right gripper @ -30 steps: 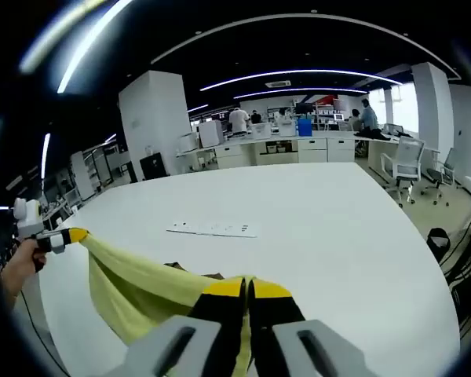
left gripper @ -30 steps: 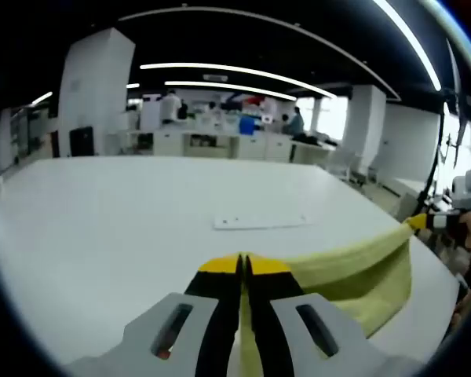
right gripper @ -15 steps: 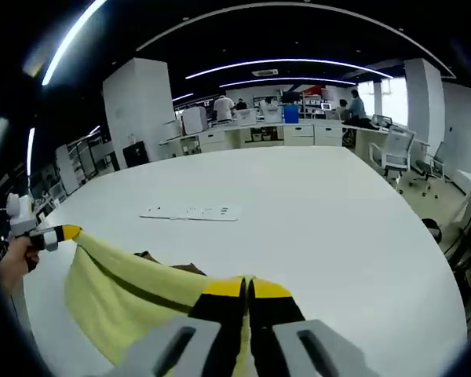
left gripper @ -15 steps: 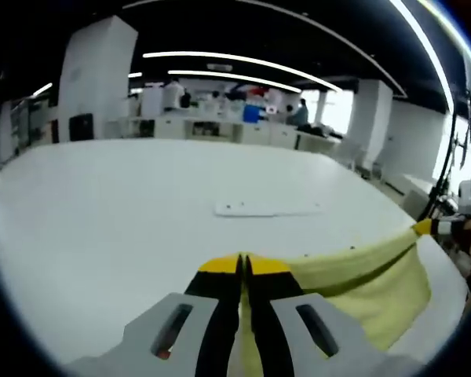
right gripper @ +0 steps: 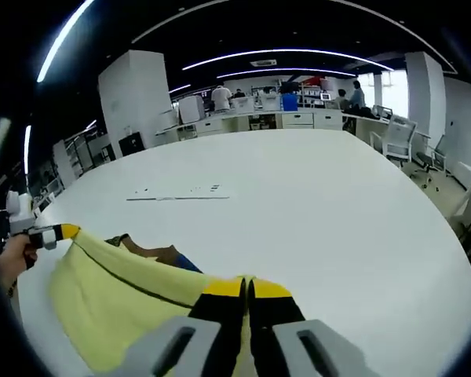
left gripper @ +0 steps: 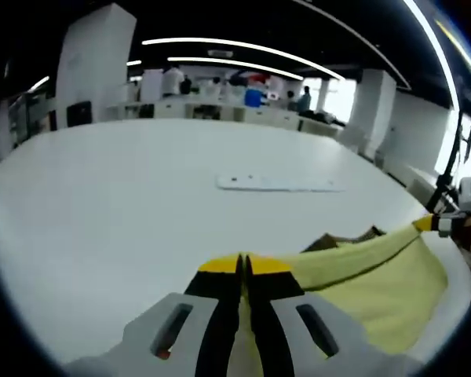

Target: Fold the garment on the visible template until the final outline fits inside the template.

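No lettering, label, brand, number or sign is legible in either view; the flat white strip (left gripper: 279,183) lying on the broad white table (left gripper: 102,212) carries a few small dark marks, too tiny and blurred to read.

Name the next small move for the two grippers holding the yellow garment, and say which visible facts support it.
Probably carry the stretched edge forward and lower it. The left gripper and right gripper are each shut on the yellow garment, its edge taut between them above the white table, with the cloth hanging slack and not yet folded.
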Motion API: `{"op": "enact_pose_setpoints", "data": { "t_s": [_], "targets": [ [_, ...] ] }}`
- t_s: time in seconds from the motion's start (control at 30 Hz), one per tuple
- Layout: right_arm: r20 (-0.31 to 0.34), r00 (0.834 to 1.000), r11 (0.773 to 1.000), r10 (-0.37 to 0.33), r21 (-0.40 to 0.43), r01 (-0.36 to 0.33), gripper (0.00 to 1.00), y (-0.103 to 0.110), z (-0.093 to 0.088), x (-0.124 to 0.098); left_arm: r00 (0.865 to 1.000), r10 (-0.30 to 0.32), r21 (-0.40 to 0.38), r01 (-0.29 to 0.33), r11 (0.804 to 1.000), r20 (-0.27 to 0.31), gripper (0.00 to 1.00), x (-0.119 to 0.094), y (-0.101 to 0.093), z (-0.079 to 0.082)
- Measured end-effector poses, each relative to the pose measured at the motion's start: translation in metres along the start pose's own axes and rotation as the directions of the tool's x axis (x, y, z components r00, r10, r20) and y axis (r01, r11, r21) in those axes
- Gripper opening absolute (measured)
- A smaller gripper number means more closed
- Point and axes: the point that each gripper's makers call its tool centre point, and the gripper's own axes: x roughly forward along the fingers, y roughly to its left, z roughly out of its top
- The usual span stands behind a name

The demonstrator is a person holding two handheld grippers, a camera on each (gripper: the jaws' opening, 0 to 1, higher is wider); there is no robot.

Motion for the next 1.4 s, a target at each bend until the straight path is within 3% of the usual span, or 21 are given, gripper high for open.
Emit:
{"op": "enact_pose_setpoints", "data": {
  "t_s": [0.4, 0.5, 0.7, 0.87, 0.9, 1.1, 1.2, 1.4],
  "targets": [
    [-0.050, 0.999, 1.000, -0.007, 0.004, 0.007, 0.00, -0.001, -0.017, 0.006, 0.999, 0.038, 0.005, -0.038, 0.999, -0.034, 0.00, 0.007, 0.006, -0.017],
    [-0.050, 0.999, 0.998, 0.003, 0.065, 0.001, 0.00, 0.001, -0.019, 0.006, 0.998, 0.042, 0.034, -0.041, 0.999, -0.049, 0.00, 0.009, 0.006, -0.021],
    [-0.051, 0.998, 0.998, 0.020, 0.058, -0.017, 0.00, 0.003, -0.020, 0.006, 0.998, 0.030, 0.103, -0.025, 0.994, -0.047, 0.01, 0.009, 0.005, -0.020],
    [-0.023, 0.998, 0.998, 0.050, 0.031, -0.050, 0.13, 0.007, -0.014, -0.001, 0.999, -0.025, 0.086, 0.028, 0.996, -0.030, 0.13, 0.001, 0.007, -0.012],
    [-0.026, 0.998, 0.998, 0.058, 0.011, -0.058, 0.16, 0.007, -0.014, -0.001, 0.999, -0.031, 0.126, 0.034, 0.991, -0.028, 0.14, -0.002, 0.009, -0.009],
    [-0.039, 0.994, 0.989, 0.103, -0.099, -0.107, 0.28, 0.014, -0.016, -0.015, 0.994, -0.108, 0.189, 0.111, 0.976, -0.026, 0.27, -0.016, 0.007, -0.006],
    [-0.066, 0.992, 0.971, 0.105, -0.210, -0.117, 0.29, 0.015, -0.020, -0.021, 0.990, -0.131, 0.248, 0.139, 0.959, -0.048, 0.28, -0.020, 0.005, -0.012],
    [-0.092, 0.994, 0.918, 0.059, -0.385, -0.090, 0.28, 0.009, -0.026, -0.021, 0.982, -0.173, 0.252, 0.187, 0.949, -0.077, 0.26, -0.013, -0.004, -0.023]
  ]
}}
